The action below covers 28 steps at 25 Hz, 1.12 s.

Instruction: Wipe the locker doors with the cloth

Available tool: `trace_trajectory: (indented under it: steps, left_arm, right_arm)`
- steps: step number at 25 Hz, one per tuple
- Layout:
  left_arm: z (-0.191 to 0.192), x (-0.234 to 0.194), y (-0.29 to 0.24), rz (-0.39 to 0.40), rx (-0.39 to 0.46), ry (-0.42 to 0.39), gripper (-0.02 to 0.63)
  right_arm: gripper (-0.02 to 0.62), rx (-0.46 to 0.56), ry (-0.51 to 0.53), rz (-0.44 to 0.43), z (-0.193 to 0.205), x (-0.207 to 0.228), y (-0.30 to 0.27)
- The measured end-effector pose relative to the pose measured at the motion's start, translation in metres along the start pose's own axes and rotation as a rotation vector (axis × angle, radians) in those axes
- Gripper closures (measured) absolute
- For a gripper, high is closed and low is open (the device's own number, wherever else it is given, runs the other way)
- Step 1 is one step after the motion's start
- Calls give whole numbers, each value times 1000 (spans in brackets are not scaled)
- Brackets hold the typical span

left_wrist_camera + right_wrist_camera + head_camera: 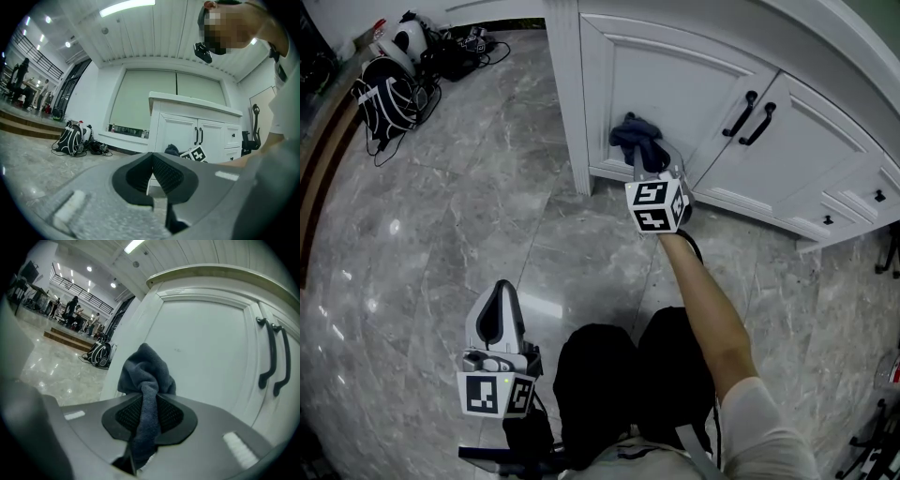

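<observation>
A dark blue-grey cloth (637, 141) is bunched against the lower part of the left white locker door (675, 89). My right gripper (639, 161) is shut on it. In the right gripper view the cloth (145, 373) runs down between the ribbed pads (171, 416), with the door panel (206, 348) close behind. Two black handles (268, 352) sit where the doors meet. My left gripper (500, 292) hangs low over the floor by the person's knees, away from the locker. Its jaws are shut with nothing between them (152, 176). It looks toward the doors (178, 131).
A backpack (386, 94) and a tangle of cables (459, 42) lie on the grey marble floor (469, 206) at the far left. Small drawers (862, 197) continue the cabinet to the right. Black stand legs (872, 441) show at the lower right edge.
</observation>
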State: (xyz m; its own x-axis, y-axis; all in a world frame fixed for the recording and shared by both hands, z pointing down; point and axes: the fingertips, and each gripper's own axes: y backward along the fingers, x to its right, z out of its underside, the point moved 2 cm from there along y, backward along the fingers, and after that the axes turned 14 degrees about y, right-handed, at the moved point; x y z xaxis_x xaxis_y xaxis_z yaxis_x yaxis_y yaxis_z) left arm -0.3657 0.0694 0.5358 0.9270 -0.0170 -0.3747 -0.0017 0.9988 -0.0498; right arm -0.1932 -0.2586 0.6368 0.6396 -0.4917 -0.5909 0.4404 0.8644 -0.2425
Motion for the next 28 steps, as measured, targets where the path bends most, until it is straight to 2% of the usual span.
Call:
trace_trajectory:
  steps: [9,20,28]
  left_arm:
    - [-1,-8,4,-21,2,0,604]
    - [0,-9,5,-25,-2,-4,604]
    - [1,-6,7,-30,-14,-21,604]
  right_arm:
    - [523,57,-17,-62,-45,-33,-24]
    - [523,22,-26,-87,-22,-58,-35]
    - [523,-37,-26,-141,7,-82,-44]
